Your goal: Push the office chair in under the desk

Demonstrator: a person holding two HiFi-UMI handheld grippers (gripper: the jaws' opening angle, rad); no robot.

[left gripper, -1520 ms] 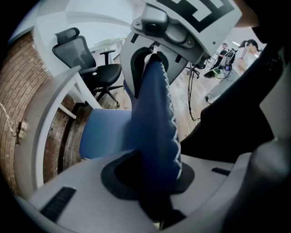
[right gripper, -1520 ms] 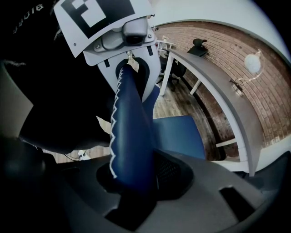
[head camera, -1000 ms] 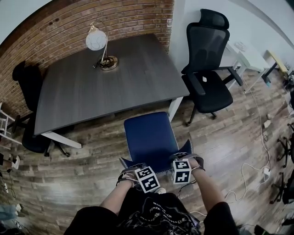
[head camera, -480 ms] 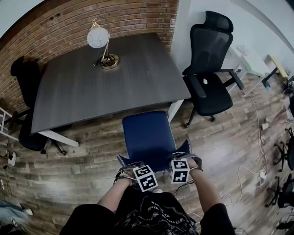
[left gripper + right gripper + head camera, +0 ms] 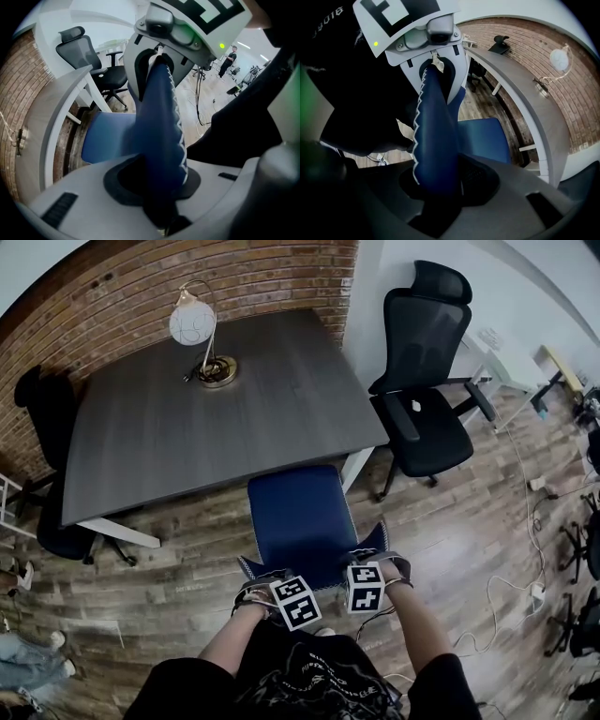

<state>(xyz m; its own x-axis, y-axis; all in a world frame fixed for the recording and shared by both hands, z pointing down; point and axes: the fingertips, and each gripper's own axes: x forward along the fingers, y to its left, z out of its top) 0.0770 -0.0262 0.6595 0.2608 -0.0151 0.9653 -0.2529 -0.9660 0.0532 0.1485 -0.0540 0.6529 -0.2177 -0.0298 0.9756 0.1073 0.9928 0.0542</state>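
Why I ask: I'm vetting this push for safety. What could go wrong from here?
1. The seat sits near the white leg of the desk; pushed straight, it may catch there.
2. The left hand-held gripper and right hand-held gripper pinch only the top edge of the backrest, so the grip may slip or the chair tilt instead of rolling.
3. A hard bump could shake the lamp.
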